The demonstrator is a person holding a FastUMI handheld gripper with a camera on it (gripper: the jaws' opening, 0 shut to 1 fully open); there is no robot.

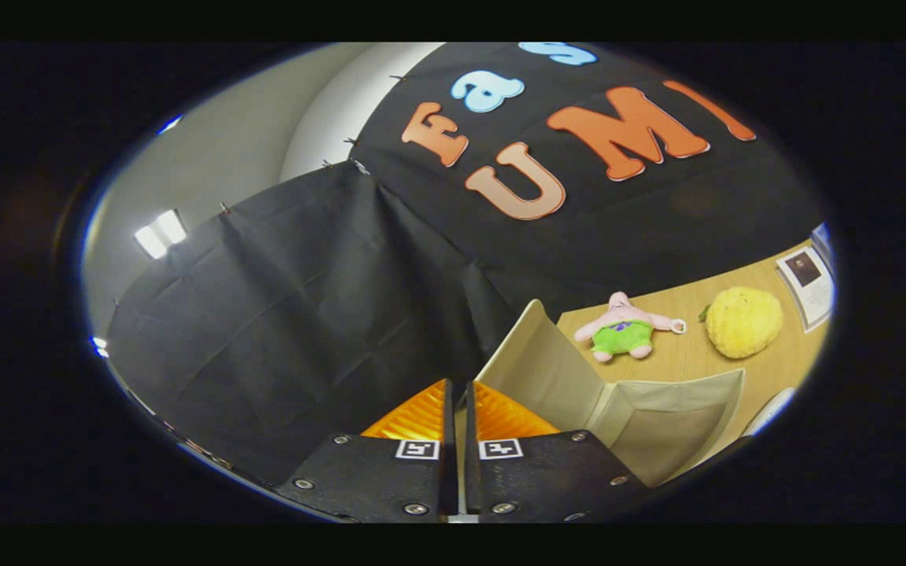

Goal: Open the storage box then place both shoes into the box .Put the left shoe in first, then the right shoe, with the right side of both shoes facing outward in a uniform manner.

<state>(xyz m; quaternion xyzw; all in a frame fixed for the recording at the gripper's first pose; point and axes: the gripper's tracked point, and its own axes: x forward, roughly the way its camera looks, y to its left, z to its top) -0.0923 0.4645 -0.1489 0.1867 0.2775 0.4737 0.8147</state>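
Looking forward along the gripper [458,397], the camera was tilted, so the whole scene leaned to one side. The two fingers [421,409] stood almost together, with only a thin slit between them, and nothing could be seen held in that slit. Whether an edge of the lid was pinched there, I could not tell.

The storage box [657,428] was just beside the fingers, at about 3 o'clock from their tips. It was made of pale beige fabric, it was open, and its inner walls were visible. Its lid flap [539,365] stood raised, going up from near the fingertips toward 1 o'clock. The inside that could be seen held nothing.

The box rested on a wooden table [697,358]. Beyond the box, at about 2 o'clock from the fingers, a small pink plush toy with green shorts [624,326] lay on the table. Near it, farther toward 3 o'clock from the toy, sat a round yellow plush ball [742,321], apart from the toy. Beyond the ball, a white card with a dark picture [807,284] lay flat on the table.

From 9 to 12 o'clock ahead of the fingers hung the black cloth wall [280,314] of the booth, and above it a pale ceiling [225,157] with a bright light [160,234].
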